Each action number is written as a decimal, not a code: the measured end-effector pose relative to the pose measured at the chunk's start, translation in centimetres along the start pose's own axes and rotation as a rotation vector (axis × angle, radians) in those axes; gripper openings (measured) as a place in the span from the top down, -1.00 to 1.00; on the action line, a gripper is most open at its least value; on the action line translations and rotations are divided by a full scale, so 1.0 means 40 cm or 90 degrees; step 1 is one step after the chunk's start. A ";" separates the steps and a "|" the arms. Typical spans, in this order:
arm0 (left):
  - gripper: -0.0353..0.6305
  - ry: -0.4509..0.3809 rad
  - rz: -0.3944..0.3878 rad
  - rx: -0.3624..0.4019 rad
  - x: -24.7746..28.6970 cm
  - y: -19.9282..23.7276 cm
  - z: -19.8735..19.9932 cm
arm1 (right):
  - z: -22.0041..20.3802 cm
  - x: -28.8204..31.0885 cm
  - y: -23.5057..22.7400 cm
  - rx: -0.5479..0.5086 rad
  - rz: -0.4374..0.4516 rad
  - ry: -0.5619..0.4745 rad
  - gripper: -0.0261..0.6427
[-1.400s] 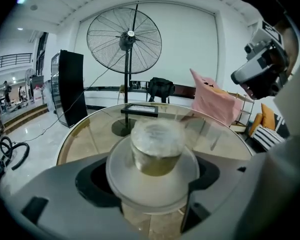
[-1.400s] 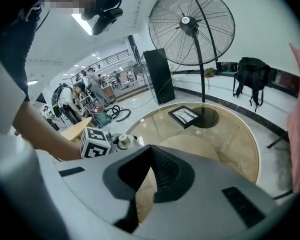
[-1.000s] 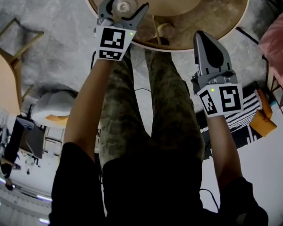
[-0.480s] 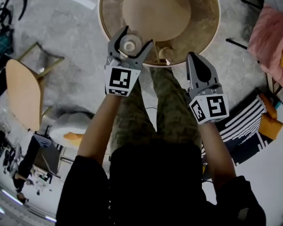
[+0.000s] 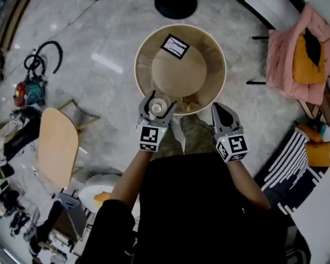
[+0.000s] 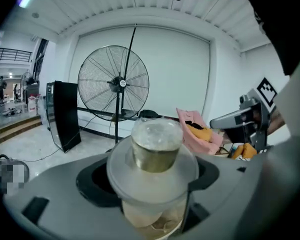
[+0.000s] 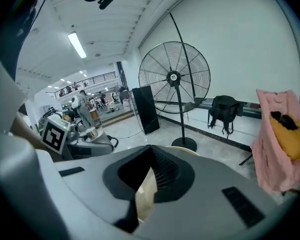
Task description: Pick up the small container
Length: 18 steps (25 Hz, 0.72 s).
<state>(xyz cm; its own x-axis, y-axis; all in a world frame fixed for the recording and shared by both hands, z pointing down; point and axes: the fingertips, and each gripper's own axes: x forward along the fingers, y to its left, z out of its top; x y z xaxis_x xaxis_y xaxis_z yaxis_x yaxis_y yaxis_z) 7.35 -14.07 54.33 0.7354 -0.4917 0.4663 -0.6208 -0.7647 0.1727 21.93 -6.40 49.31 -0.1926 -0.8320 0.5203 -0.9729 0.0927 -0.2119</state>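
The small container (image 5: 156, 108), a clear lidded tub with a wide rim, sits between the jaws of my left gripper (image 5: 155, 106) over the near rim of the round wooden table (image 5: 146, 51). In the left gripper view the small container (image 6: 155, 146) stands upright, and my left gripper (image 6: 152, 181) is shut on its body below the rim, with the room behind it. My right gripper (image 5: 220, 112) hovers just off the table's near right edge. In its own view the right gripper (image 7: 149, 170) has its jaws shut with nothing between them.
A card (image 5: 175, 46) lies on the table's far side. A standing fan (image 6: 113, 82) rises beyond the table, its black base (image 5: 176, 1) on the floor. A pink-draped chair (image 5: 289, 59) is at the right, a wooden chair (image 5: 58, 144) at the left.
The head view has pulled far up and back from the table. My left gripper has shut on the small container and now holds it up. The right gripper stays shut.
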 end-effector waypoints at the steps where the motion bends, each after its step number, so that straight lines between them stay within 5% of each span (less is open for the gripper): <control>1: -0.19 -0.003 -0.002 0.002 -0.012 -0.010 0.025 | 0.018 -0.009 -0.002 -0.011 -0.001 -0.005 0.88; 12: -0.19 -0.030 0.006 0.041 -0.107 -0.090 0.175 | 0.272 -0.086 -0.048 -0.046 -0.042 -0.112 0.88; 18: -0.19 -0.038 0.023 0.038 -0.097 -0.091 0.201 | 0.323 -0.096 -0.099 -0.060 -0.061 -0.136 0.88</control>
<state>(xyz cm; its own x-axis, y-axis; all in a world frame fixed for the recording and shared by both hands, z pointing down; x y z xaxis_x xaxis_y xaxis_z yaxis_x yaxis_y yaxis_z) 8.94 -12.73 44.90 0.7289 -0.5416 0.4187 -0.6311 -0.7686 0.1045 28.18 -10.64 37.47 -0.0770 -0.9352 0.3458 -0.9950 0.0501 -0.0860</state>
